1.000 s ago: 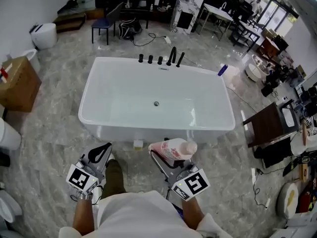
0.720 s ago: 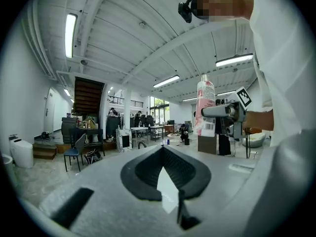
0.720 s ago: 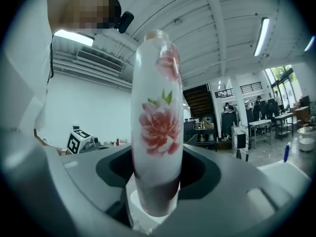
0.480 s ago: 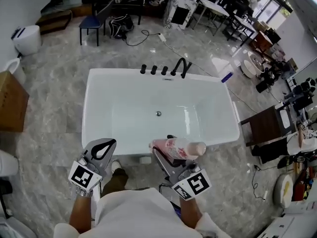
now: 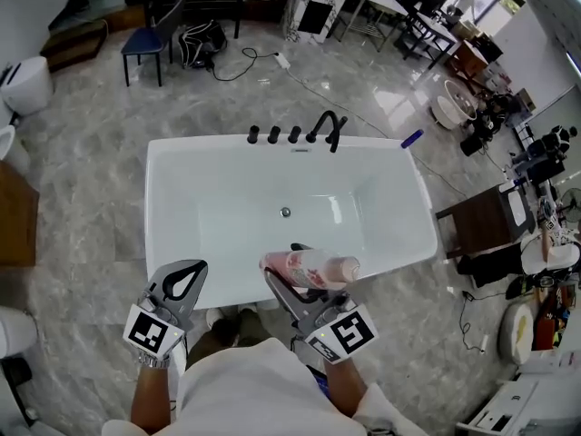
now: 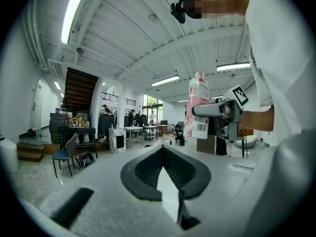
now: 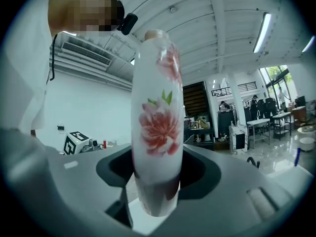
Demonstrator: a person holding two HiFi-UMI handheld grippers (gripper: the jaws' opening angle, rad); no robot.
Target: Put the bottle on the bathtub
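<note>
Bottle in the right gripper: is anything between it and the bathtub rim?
Nothing visible. The right gripper holds the bottle at the bathtub's near rim, which looks bare; the black taps stand only on the far rim.

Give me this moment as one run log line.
right claw: shut on floral bottle | left claw: shut, empty | placement: not yet on bathtub, held by its near rim

Grey marbled floor (image 5: 82, 180) extends on all sides. Far ahead of the left tongs (image 5: 193, 267), a blue chair (image 5: 141, 45) stands beside a black bag (image 5: 201, 36). A brown wooden cabinet (image 5: 479, 228) stands well right of the right tongs (image 5: 286, 266). Overhead: white beamed ceiling (image 6: 148, 38) with strip lights (image 6: 69, 15). A dark staircase (image 6: 78, 90) rises ahead.
</note>
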